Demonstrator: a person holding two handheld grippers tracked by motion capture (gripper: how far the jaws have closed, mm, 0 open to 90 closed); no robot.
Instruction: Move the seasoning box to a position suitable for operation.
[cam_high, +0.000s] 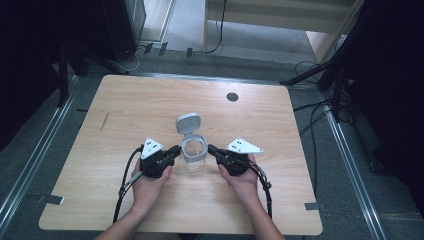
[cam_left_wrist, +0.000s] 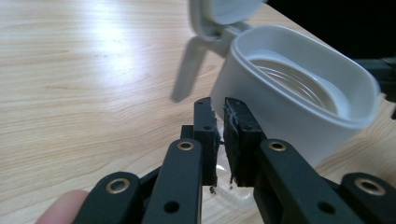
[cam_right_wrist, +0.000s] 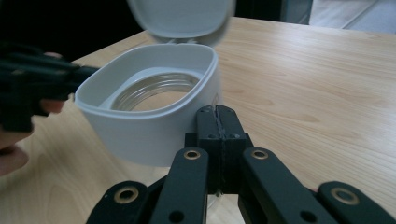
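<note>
Hands: both forearms come in over the near edge of the tabletop (cam_high: 125, 100), one hand round each gripper.
Jar: clear jar (cam_high: 193, 155) with a white collar stands a little nearer the near edge than the middle of the tabletop, midway between its side edges; it looks empty.
Lid: hinged lid (cam_high: 188, 123) is flipped up and back toward the far edge, leaving the mouth open.
Left gripper: left gripper (cam_high: 172, 151) sits just beside the jar's left side; its jaws are almost together with a thin slit between, clasping nothing I can make out.
Right gripper: right gripper (cam_high: 212, 149) mirrors it at the jar's right side, jaws pressed fully together and empty.
Why so: tips flanking the collar from both sides probably brace the jar.
Contact: whether either tip touches the jar I cannot tell.
Beyond: dark round grommet (cam_high: 232, 96) lies near the far edge.
</note>
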